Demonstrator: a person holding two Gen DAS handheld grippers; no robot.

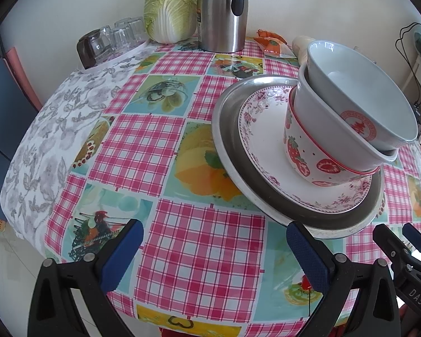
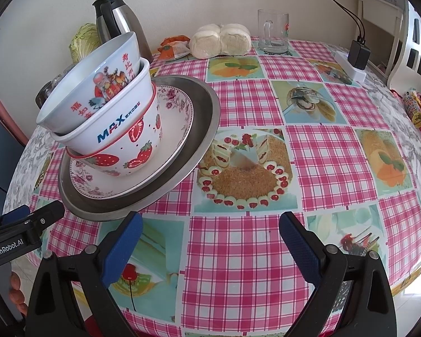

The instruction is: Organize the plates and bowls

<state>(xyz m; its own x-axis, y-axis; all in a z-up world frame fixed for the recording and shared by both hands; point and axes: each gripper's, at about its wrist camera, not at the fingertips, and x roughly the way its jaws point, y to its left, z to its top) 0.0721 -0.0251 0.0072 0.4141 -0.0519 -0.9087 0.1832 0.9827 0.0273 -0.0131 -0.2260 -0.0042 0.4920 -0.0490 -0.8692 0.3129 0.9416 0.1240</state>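
White "MAX" bowl (image 2: 112,129) stacked mid-pile; both grippers' fingers (image 1: 123,255) (image 2: 300,250) apart, empty.

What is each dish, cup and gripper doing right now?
Metal tray: flat on table, carrying the stack.
Flowered plate: lying in tray.
Strawberry bowl: upright on plate.
MAX bowl: nested, tilted.
Top bowl: nested, tilted, empty.
Glass mug: upright, empty.
Left hand-held gripper: open.
Right hand-held gripper: open.
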